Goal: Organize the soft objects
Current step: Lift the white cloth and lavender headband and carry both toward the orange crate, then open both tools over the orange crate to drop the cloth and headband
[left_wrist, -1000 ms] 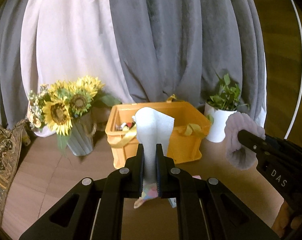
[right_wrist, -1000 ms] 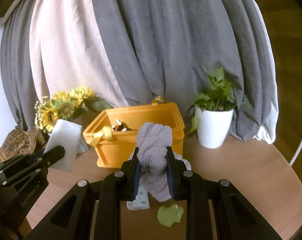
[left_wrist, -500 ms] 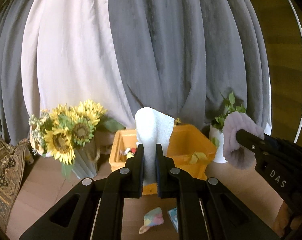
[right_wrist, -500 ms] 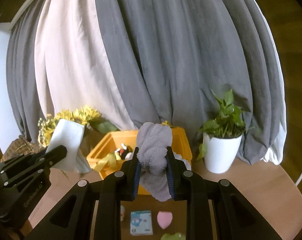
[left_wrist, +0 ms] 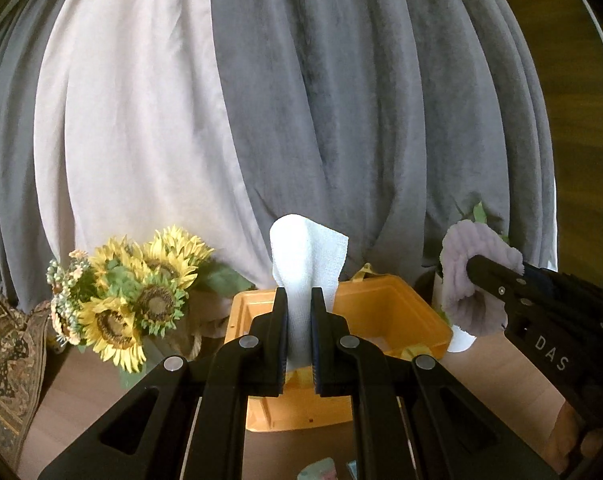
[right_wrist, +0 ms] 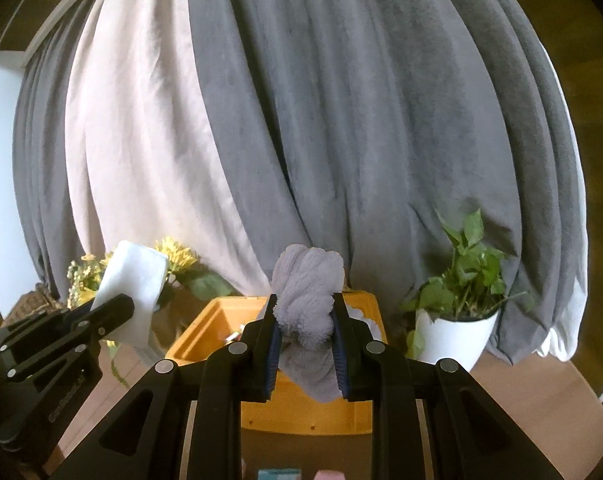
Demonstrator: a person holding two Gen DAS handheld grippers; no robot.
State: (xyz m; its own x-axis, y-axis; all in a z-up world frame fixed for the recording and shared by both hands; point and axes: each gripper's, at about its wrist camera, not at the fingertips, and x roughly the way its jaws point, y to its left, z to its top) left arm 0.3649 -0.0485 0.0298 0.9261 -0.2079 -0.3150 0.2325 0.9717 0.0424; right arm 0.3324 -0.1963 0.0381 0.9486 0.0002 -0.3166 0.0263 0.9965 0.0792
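Note:
My left gripper (left_wrist: 299,300) is shut on a white cloth (left_wrist: 305,256) that stands up between its pads. A fluffy lilac cloth (right_wrist: 307,300) is pinched in my right gripper (right_wrist: 305,304), which is shut on it. Both hang above the near side of an open orange bin (left_wrist: 385,312), also the orange bin (right_wrist: 199,340) in the right wrist view. From the left wrist view the right gripper (left_wrist: 477,268) with the lilac cloth (left_wrist: 469,280) is at the right. From the right wrist view the left gripper (right_wrist: 121,308) with the white cloth (right_wrist: 135,280) is at the left.
A sunflower bouquet (left_wrist: 129,304) stands left of the bin and a white potted plant (right_wrist: 457,320) right of it. Grey and pale curtains (left_wrist: 301,100) hang behind. A patterned cushion (left_wrist: 5,360) lies far left. Small flat items (left_wrist: 317,470) lie on the wooden table (right_wrist: 541,400).
Both grippers rose and moved toward the bin with their cloths held. The bin now sits lower and closer in both views; the small items on the table slid to the bottom edge.

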